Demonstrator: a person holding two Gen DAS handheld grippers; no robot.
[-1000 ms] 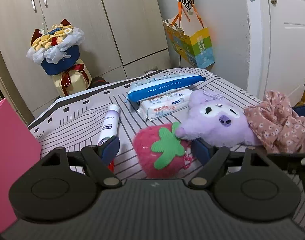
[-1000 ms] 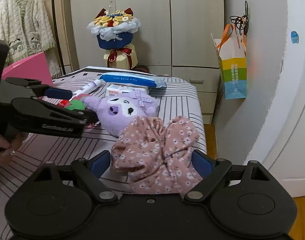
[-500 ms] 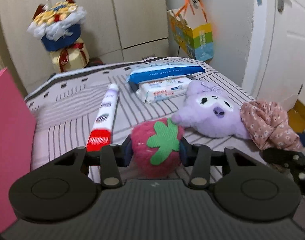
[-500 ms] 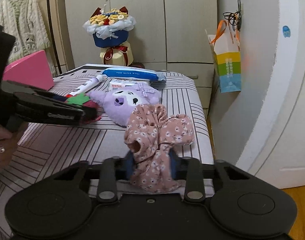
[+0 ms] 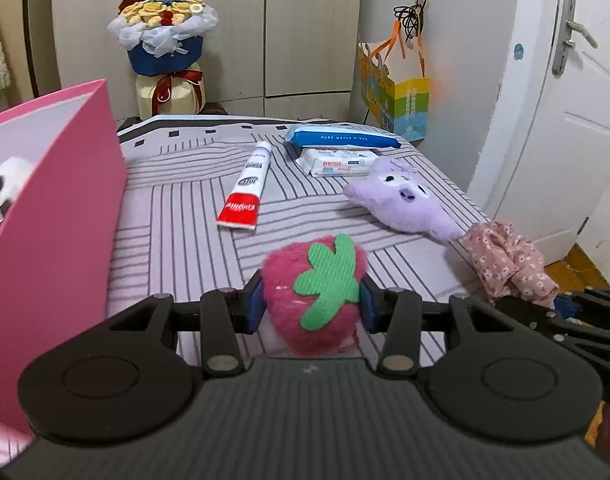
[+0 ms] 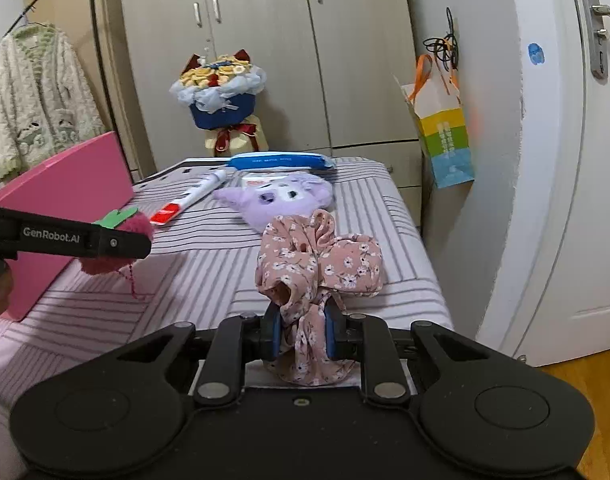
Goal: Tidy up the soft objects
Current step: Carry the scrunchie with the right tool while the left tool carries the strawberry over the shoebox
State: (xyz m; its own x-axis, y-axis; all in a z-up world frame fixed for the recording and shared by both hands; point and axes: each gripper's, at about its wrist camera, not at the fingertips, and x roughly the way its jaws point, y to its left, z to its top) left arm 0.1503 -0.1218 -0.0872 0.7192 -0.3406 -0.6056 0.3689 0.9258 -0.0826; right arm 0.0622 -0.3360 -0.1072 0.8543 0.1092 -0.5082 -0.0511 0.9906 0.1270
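Both grippers are closed on soft things above the striped bed (image 5: 177, 216): the left gripper (image 5: 310, 307) squeezes the strawberry plush (image 5: 305, 320) beside the pink box (image 5: 53, 216), and the right gripper (image 6: 301, 334) pinches the floral cloth (image 6: 317, 256), near the purple plush (image 6: 277, 198).

A toothpaste tube (image 5: 245, 190) lies beside two stacked wipe packs (image 5: 337, 152) on the striped bedspread (image 5: 177, 208).

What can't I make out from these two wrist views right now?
- Inside of the pink box: left wrist view, its own wall hides all but a white round item.
- Lower end of the floral cloth: right wrist view, hidden behind the gripper body.
- Small print on the wipes pack: both views, too small.
- Underside of the strawberry plush: left wrist view, hidden by the gripper body.
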